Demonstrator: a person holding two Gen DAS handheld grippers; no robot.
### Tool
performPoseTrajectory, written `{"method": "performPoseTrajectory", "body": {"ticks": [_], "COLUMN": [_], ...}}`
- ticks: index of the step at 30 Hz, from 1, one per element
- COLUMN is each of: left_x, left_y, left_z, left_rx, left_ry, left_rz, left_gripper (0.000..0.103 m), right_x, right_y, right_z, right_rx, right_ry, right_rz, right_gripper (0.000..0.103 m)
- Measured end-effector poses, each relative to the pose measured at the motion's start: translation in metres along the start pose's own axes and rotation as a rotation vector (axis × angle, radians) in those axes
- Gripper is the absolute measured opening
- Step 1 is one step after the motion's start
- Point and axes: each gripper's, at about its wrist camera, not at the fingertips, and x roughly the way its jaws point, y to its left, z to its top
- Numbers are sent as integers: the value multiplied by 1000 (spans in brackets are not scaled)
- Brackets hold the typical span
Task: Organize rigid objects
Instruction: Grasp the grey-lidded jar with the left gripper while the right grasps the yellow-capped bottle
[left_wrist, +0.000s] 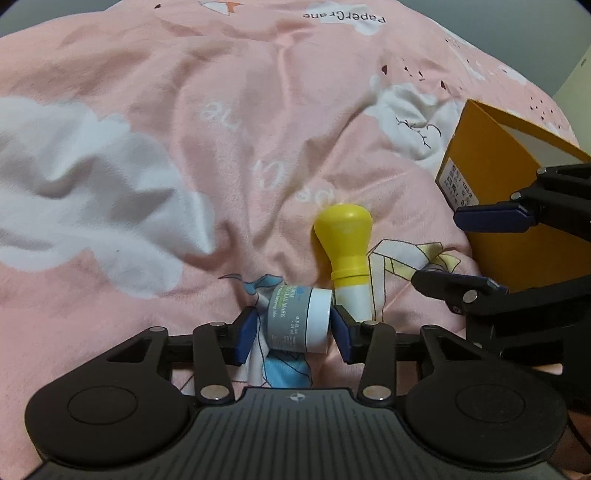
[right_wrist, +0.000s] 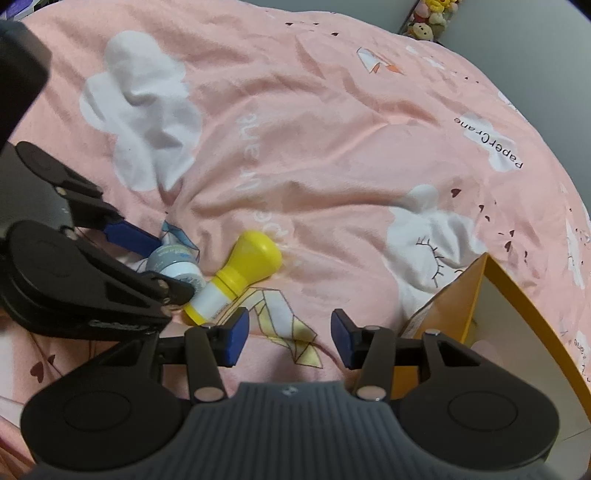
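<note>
A small grey jar with a white lid lies on its side on the pink blanket, between the blue pads of my left gripper. The right pad is at the lid; a sliver of cloth shows between the left pad and the jar. The right wrist view shows the same jar inside the left gripper. A yellow-capped white bottle lies just beyond, touching the jar. My right gripper hovers open and empty over the blanket, right of the bottle.
An open orange cardboard box with a white inside stands on the right, close to the right gripper. The rumpled pink blanket with white cloud prints covers the bed. Plush toys sit far behind.
</note>
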Motion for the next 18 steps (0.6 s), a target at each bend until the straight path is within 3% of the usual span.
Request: {"method": "performPoseTrajectory", "body": {"ticks": [11,14,18], "left_x": [13,10,0], "left_y": [-1,-2,-1], "left_z": [0,-1,-5], "left_rx": [-13,-16,-41], "left_ry": [30,19,-12], "left_rz": [1,-3,-3], "left_gripper": [53,41,39], "right_x": [4,6,5], "right_y": [4,3,4], "right_z": [4,3,1], "right_rx": [19,35,52], "right_ry": [23,28,25], "right_rz": [-26,-27,-28], "right_gripper": [49,49,49]}}
